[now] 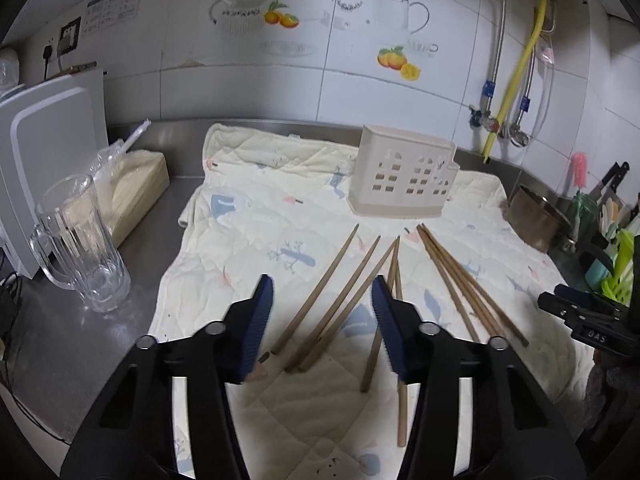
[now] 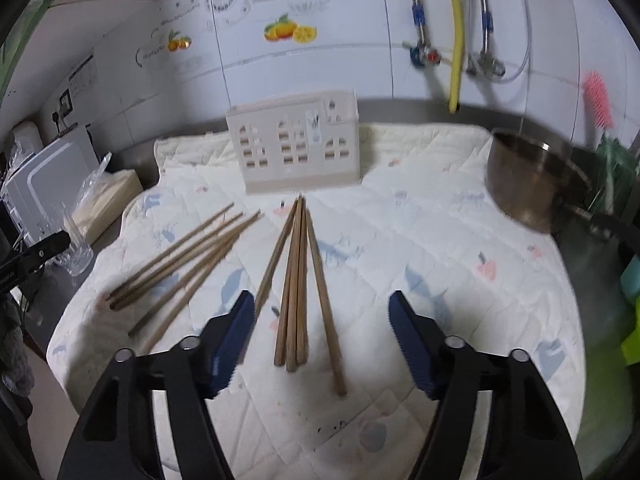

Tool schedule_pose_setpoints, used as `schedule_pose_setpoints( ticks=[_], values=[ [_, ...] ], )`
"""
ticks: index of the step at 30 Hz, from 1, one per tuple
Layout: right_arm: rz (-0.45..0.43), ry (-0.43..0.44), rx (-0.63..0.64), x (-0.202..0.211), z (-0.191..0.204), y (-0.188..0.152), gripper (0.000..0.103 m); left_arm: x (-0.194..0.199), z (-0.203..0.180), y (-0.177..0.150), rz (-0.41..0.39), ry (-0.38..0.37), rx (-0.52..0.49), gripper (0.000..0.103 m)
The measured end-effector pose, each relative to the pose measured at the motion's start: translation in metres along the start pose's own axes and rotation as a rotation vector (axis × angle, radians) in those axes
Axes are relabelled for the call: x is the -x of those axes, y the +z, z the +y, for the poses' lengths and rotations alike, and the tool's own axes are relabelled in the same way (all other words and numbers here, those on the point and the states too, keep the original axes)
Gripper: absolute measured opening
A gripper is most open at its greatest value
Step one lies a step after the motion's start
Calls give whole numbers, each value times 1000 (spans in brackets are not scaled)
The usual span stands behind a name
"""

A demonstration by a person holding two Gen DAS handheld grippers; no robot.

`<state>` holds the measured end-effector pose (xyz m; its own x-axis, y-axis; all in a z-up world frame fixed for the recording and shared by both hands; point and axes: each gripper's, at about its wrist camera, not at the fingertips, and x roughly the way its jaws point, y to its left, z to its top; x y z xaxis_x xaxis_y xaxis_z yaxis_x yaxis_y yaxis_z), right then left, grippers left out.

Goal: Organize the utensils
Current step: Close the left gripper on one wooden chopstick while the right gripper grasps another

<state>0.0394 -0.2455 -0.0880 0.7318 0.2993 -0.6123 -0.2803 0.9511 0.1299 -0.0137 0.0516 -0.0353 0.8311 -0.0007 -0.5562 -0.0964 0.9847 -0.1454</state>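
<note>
Several wooden chopsticks lie in two loose groups on a quilted cream cloth [image 1: 248, 240]. A beige perforated utensil holder [image 1: 402, 176] stands upright at the cloth's back; it also shows in the right wrist view [image 2: 296, 148]. My left gripper [image 1: 322, 296] is open and empty, just above the near ends of the left chopstick group [image 1: 340, 292]. My right gripper [image 2: 322, 312] is open and empty over the right chopstick group [image 2: 296, 280]. The left group shows in the right wrist view [image 2: 188, 256], and the right group in the left wrist view [image 1: 464, 280].
A glass mug [image 1: 84, 244] and a beige box [image 1: 136, 188] stand left of the cloth, with white boards [image 1: 44, 148] behind. A steel pot [image 2: 532, 176] sits at the right, near knives and brushes [image 1: 600, 204]. Pipes [image 1: 516, 68] run down the tiled wall.
</note>
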Motion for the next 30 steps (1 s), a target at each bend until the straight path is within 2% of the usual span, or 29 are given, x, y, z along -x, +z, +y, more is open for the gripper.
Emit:
schedule_pose_setpoints(
  ticks=[2,5,9,13,16,25,30],
  values=[
    [23,10,-5,-8,-2,-5,50,-4,4,-4,16,-8,7,37],
    [49,12,-3,-18,-4,-10,40,-10,11,-8,39,-11,14,31],
    [75,24,4,-30,-3,-14,27,-16,17,-13,60,-8,13,29],
    [94,21,26,-40,1,-15,21,-22,20,-17,80,-13,4,26],
    [106,17,42,-47,2,-15,11,-25,24,-19,96,-24,7,26],
    [124,-13,68,-62,0,-13,9,-37,25,-21,146,-85,-24,26],
    [137,-23,75,-69,-2,-13,9,-51,20,-21,186,-81,-70,26]
  ],
)
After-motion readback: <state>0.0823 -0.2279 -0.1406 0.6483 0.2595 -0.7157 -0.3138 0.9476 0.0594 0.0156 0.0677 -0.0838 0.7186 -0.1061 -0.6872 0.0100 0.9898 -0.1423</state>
